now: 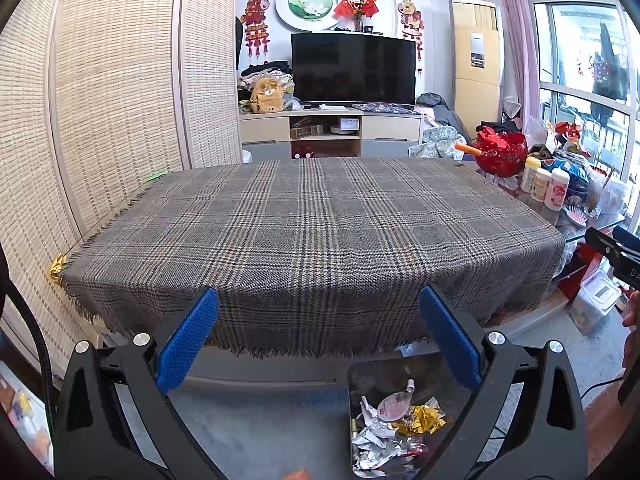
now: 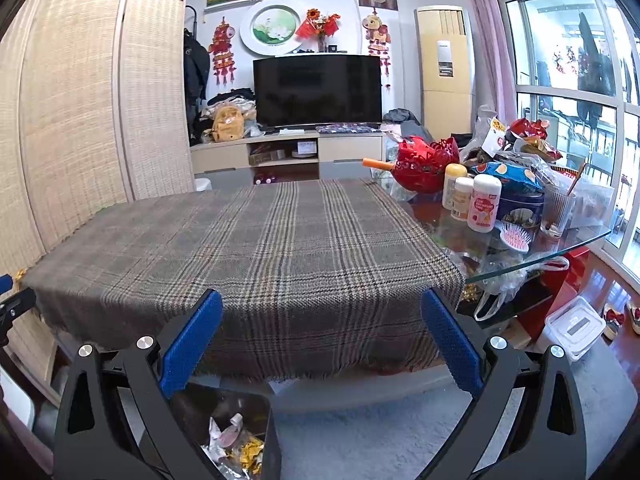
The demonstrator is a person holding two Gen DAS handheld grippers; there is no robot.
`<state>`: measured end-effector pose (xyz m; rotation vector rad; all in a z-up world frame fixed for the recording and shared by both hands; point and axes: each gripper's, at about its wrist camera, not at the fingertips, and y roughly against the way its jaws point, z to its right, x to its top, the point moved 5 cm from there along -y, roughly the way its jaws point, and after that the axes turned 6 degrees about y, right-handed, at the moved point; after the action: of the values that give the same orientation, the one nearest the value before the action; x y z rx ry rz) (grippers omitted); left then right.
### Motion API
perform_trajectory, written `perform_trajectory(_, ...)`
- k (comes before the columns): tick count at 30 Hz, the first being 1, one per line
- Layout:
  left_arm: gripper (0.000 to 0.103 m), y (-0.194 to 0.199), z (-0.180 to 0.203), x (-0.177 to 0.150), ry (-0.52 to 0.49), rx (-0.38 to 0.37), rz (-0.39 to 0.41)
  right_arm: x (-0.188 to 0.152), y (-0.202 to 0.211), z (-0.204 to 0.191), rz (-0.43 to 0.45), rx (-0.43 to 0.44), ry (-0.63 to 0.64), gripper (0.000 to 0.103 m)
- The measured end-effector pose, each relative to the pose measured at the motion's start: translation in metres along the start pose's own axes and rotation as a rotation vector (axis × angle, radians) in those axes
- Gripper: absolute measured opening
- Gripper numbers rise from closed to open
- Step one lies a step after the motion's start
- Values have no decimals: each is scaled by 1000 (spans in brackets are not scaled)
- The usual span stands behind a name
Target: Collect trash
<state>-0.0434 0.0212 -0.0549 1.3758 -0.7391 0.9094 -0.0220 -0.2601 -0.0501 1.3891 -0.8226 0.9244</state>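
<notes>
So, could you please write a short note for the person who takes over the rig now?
Left gripper: open, holding nothing, above the floor before the table.
Right gripper: open, holding nothing.
Trash bin stands on the floor under the table's near edge, with crumpled wrappers inside.
Plaid cloth shows no trash on top.
Left to do: a gold wrapper sits at the cloth's left corner; probably collect it.

Plaid-clothed table point(image 1: 312, 224) centre; television point(image 1: 354, 69) at 12 o'clock; woven screen point(image 1: 100, 92) 9 o'clock; daylit window point(image 2: 568, 80) 3 o'clock.
</notes>
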Motion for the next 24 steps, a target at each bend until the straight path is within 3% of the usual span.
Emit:
perform_trajectory(8,95,4,1,2,18,-33,22,-3,-1,-2,-10,4,9,100)
perform_trajectory(24,95,-2,-4,3,26,-10,-9,-3,-4,2,-20,8,-6,100)
